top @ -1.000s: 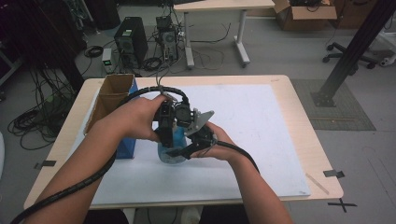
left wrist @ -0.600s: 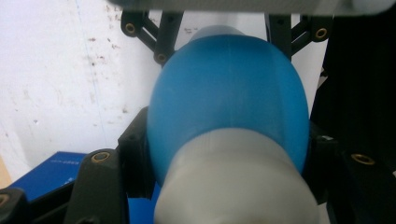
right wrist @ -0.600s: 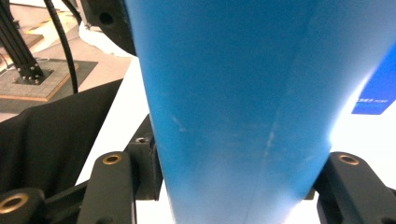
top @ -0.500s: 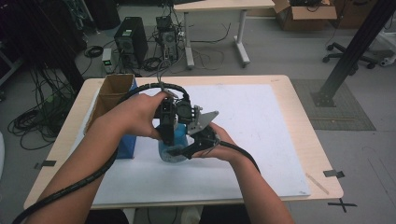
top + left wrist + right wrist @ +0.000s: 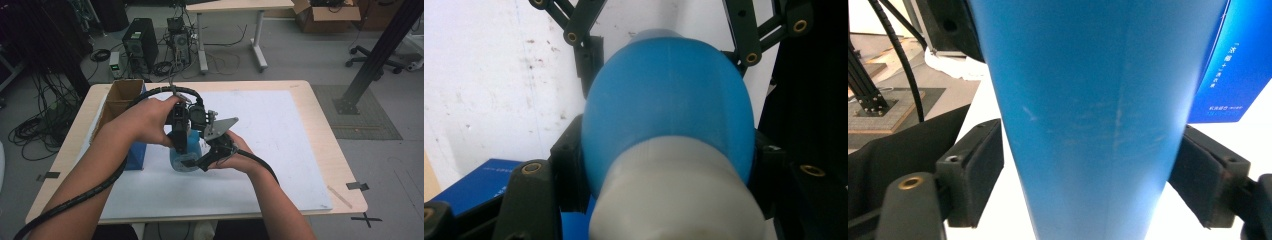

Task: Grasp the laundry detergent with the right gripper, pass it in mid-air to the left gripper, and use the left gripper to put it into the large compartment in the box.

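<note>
The blue bottle (image 5: 186,152) is stood on the white mat (image 5: 280,130). Its top is squeezed by the left gripper (image 5: 669,165). The right gripper (image 5: 1088,175) has just been opening, loose around its smooth, slippery, probably light body, so the narrow neck is best held.

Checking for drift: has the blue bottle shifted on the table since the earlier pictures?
No. The blue bottle sits at the same spot beside the blue box.

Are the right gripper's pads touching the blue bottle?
Apart. The right gripper view shows a gap between each pad and the blue bottle; the jaws have just been opening.
</note>
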